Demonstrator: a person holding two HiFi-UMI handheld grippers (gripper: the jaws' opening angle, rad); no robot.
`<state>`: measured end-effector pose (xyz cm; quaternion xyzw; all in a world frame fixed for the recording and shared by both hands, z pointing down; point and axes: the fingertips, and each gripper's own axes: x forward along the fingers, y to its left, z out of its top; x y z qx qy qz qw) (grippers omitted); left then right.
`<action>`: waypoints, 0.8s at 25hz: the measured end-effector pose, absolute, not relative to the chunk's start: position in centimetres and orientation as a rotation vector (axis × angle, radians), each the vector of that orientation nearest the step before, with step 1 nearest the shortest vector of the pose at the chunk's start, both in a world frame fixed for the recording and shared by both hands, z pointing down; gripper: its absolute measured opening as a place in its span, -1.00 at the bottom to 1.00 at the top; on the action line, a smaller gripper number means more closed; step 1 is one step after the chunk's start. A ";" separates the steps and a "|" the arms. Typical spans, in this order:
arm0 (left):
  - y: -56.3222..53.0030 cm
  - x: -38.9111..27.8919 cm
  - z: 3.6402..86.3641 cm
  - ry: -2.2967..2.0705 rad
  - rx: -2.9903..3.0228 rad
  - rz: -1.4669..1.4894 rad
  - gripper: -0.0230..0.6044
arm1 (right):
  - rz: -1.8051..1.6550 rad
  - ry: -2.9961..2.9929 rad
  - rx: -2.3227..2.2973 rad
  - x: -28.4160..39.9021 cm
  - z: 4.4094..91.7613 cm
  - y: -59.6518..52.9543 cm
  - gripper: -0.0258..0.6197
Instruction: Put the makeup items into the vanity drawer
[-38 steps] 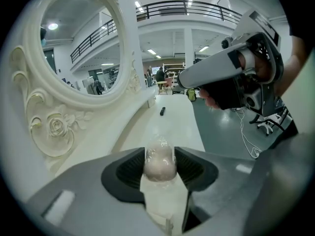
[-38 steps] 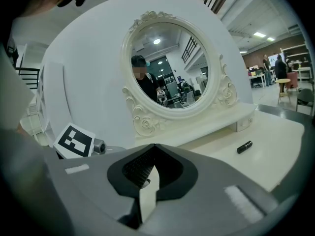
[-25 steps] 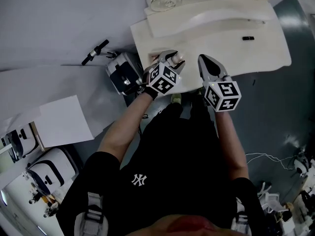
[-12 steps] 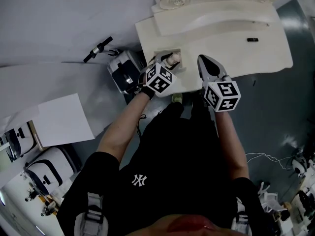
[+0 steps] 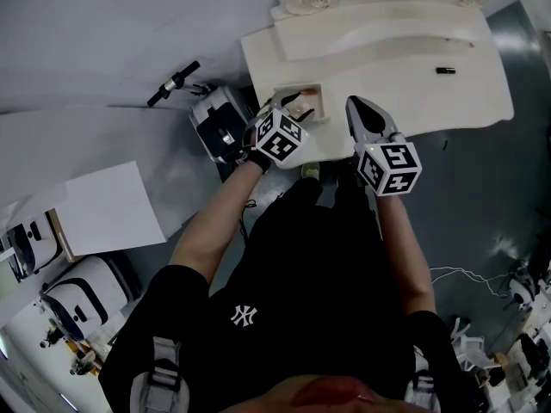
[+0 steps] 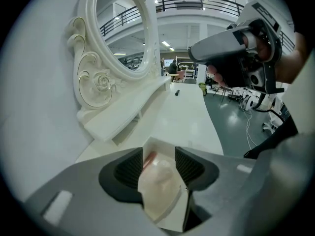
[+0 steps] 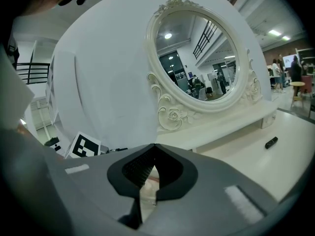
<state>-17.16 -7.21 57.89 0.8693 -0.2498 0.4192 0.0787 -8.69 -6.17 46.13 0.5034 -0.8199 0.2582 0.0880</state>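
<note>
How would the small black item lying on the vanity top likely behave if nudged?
The small black item looks slim and rod-like, lying on its side, so it may roll when nudged. It is tiny beside the vanity top, so probably light. The top looks smooth, so it could also slide.

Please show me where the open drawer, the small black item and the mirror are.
open drawer (image 5: 299, 88): head view, far rim.
small black item (image 5: 444, 70): head view, its middle.
mirror (image 7: 197, 58): right gripper view, glass.

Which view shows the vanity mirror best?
The right gripper view: the mirror faces it, glass and whole frame visible. The left gripper view sees it obliquely; the head view catches only its lower frame.
</note>
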 end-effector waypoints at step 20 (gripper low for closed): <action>-7.8 -7.5 55.0 -0.628 2.744 1.175 -0.29 | 0.780 -2.353 1.682 -1.2 45.8 -4.8 -0.84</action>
